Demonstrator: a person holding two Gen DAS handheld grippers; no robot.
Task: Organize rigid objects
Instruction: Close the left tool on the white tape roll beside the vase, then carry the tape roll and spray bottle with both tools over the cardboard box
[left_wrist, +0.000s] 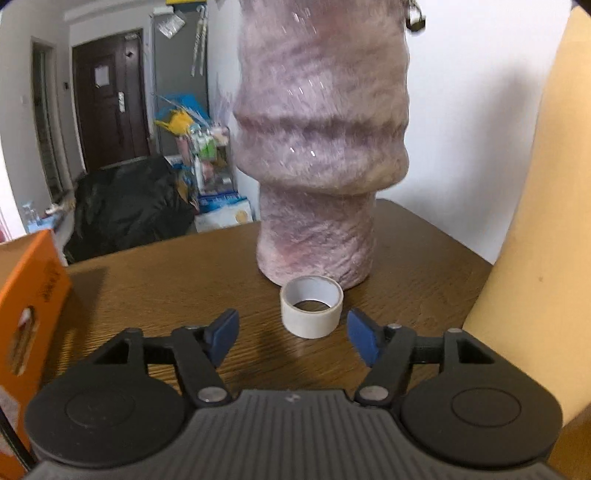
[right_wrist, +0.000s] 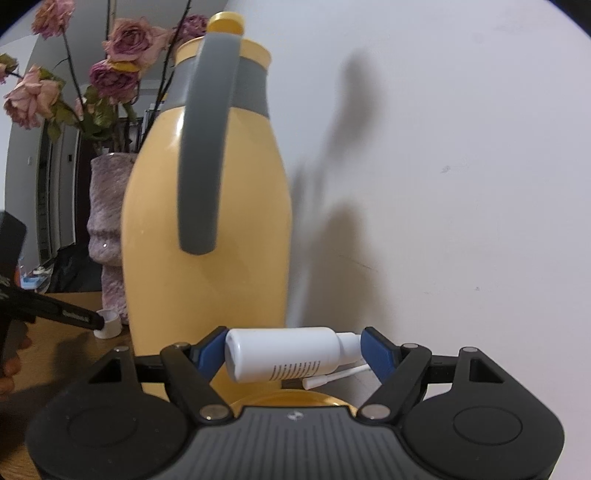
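In the left wrist view a white tape roll (left_wrist: 311, 305) stands on the brown wooden table (left_wrist: 166, 280), just ahead of my left gripper (left_wrist: 293, 334), which is open and empty. The roll sits slightly right of centre between the blue pads. In the right wrist view my right gripper (right_wrist: 293, 352) is shut on a white spray bottle (right_wrist: 288, 352), held sideways end to end between the blue pads, above the table. A thin white tube (right_wrist: 334, 377) hangs under the bottle. The tape roll (right_wrist: 109, 325) and the left gripper's finger (right_wrist: 66, 314) show at the left.
A furry pink vase (left_wrist: 321, 147) stands right behind the tape roll. A tall yellow thermos jug (right_wrist: 207, 206) with a grey handle stands close in front of the right gripper, next to the white wall. An orange box (left_wrist: 26, 332) stands at the table's left.
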